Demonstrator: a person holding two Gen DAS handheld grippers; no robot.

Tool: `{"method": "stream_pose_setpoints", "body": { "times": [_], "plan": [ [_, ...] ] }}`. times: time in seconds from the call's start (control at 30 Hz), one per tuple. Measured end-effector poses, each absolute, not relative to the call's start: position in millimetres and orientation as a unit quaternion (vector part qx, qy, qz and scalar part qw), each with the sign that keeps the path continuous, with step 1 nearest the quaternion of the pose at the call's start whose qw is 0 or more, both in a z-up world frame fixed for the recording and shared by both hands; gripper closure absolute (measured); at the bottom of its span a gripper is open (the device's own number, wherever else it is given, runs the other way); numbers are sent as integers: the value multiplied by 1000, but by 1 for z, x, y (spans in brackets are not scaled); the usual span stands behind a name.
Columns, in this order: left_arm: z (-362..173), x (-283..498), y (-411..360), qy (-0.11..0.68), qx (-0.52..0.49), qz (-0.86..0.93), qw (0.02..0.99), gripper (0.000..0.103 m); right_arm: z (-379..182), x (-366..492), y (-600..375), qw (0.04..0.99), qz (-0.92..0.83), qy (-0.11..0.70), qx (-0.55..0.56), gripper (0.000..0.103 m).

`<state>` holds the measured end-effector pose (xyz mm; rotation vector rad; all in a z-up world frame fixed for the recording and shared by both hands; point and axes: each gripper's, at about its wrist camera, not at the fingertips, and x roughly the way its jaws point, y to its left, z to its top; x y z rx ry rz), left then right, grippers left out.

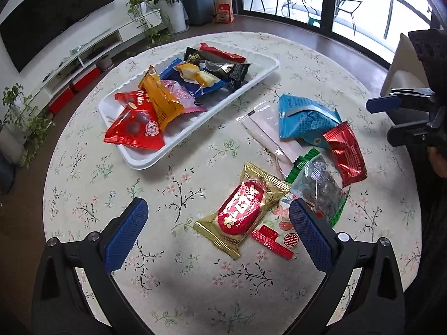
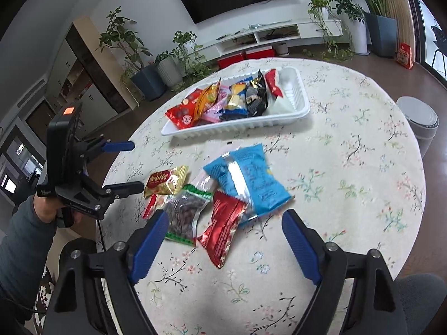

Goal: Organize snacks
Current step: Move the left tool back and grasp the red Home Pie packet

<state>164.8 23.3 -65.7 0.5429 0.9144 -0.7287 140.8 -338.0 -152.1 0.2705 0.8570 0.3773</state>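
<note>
Left tongs, seen from the left wrist camera, stand wide apart with nothing between the blue ribbed pads. They hover above a round table covered with a cream floral cloth. Just ahead of the gap, nearer the right pad, lies a gold foil packet with a red oval label. A small white packet with a red strip lies partly under it, beside the right pad. Ahead of the right pad lies a clear bag of dark pieces with green edges. A red foil packet, a light blue foil pouch and a clear flat sleeve lie beyond it, touching or overlapping one another. Farther ahead and to the left stands a white ribbed plastic tray holding assorted wrapped snacks. Right tongs appear at the right edge, well apart from the packets, jaws parted and empty.

Right tongs, seen from the right wrist camera, are also spread wide and hold nothing. The red foil packet lies just ahead, between the two pads. The clear bag with green edges lies beside the left pad. The light blue pouch lies farther ahead, overlapping the red packet. The gold packet lies ahead to the left, just beside the left tongs, which a hand holds with jaws parted. The white tray stands well ahead, its snacks gathered toward its left end.
</note>
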Motion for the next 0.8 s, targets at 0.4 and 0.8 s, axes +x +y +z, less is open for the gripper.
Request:
{"method": "stream_pose_setpoints", "body": {
  "times": [0.4,0.8],
  "plan": [
    [-89,184,2,450,306,-358,759,23,-165,138,-323,873,195,429,123,26],
    [-103,193,-7,459,330,-354,745,23,-172,139,-324,867,197,439,128,27]
  ]
}}
